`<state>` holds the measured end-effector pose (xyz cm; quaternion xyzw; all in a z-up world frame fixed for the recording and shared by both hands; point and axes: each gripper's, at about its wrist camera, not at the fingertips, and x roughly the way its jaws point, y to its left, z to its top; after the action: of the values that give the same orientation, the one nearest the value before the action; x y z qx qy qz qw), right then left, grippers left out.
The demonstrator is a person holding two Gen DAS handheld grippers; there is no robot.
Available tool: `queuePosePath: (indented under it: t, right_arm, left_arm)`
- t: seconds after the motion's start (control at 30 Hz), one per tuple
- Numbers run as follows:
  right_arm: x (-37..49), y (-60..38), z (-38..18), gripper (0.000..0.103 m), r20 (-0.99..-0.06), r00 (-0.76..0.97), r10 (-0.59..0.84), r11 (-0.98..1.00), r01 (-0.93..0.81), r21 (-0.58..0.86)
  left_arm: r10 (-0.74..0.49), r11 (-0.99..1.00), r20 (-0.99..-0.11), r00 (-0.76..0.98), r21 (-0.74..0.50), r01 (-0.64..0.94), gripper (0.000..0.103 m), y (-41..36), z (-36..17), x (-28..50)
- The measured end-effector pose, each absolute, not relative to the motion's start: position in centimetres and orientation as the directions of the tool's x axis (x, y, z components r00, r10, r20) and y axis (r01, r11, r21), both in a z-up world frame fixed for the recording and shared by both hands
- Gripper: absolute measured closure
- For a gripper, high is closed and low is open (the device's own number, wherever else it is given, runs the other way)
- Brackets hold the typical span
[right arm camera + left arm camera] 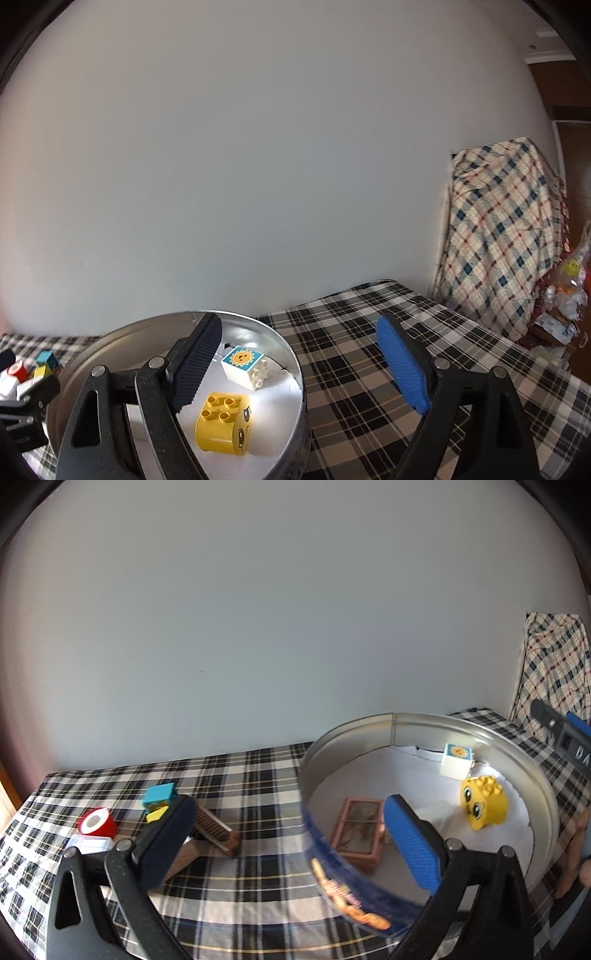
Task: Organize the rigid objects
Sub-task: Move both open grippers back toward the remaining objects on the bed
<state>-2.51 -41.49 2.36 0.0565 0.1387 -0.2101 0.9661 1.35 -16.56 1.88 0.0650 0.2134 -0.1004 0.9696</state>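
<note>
A round metal tin (517, 753) stands on the plaid table; its rim also shows in the right wrist view (288, 350). Inside lie a yellow face brick (484, 806) (223, 422), a white sun brick (457, 761) (243, 365) and a small pink framed box (360, 830). My left gripper (291, 843) is open and straddles the tin's near wall, empty. My right gripper (303, 365) is open and empty, its left finger over the tin. On the cloth to the left lie a wooden comb (214, 827), a teal brick (159, 796), a yellow piece (155, 816) and a red-and-white roll (96, 822).
A plaid cloth covers the table (236, 775) (369, 369). A white wall stands behind. A chair draped with checked cloth (498, 236) stands at the right, with bagged items (565, 295) beside it. The small toys also show at the left edge of the right wrist view (40, 365).
</note>
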Motion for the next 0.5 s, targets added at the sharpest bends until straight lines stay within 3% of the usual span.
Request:
queuePosePath:
  t: [0.5]
  right_arm:
    - [-5.1,-38.6,2.2,0.016,-0.279,0.849,-0.449,0.877,0.479,0.045]
  left_arm:
    - [-0.169,0.974,-0.423,0.89,0.064,0.215,0.0,-12.1,1.6,0.2]
